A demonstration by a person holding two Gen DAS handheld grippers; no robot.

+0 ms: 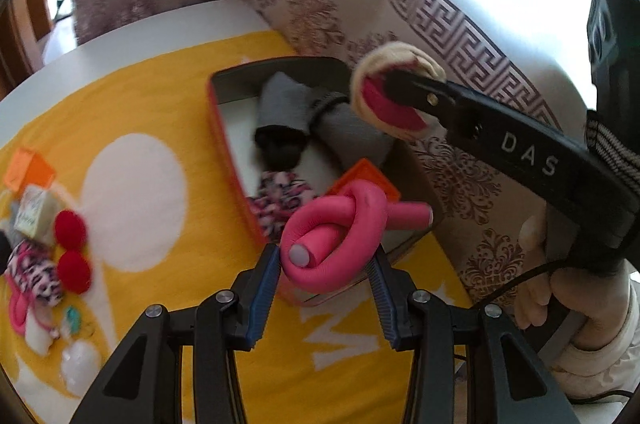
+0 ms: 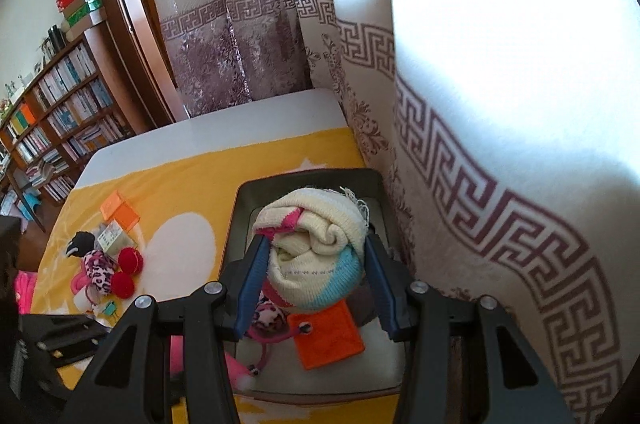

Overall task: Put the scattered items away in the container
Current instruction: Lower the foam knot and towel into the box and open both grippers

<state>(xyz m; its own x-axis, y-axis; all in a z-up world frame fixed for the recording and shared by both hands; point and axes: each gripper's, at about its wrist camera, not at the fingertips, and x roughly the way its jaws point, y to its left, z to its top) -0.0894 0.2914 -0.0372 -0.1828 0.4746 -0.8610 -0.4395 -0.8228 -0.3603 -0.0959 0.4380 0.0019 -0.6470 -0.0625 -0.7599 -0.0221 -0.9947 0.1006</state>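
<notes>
Left gripper (image 1: pixel 326 260), jaws partly spread, pinching a knotted pink foam curler rod (image 1: pixel 340 236) above the near end of the red-sided rectangular container (image 1: pixel 224 144). Right gripper (image 2: pixel 314 266), jaws partly spread, clamped on a rolled cream knitted sock with pink and light-blue patches (image 2: pixel 316 252), held over the same container. Scattered items, including two red pompoms (image 1: pixel 72 250), remain on the yellow cloth (image 1: pixel 160 96).

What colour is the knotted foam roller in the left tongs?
Pink knotted foam roller, with a pale grey end; the left wrist view shows it best.
</notes>
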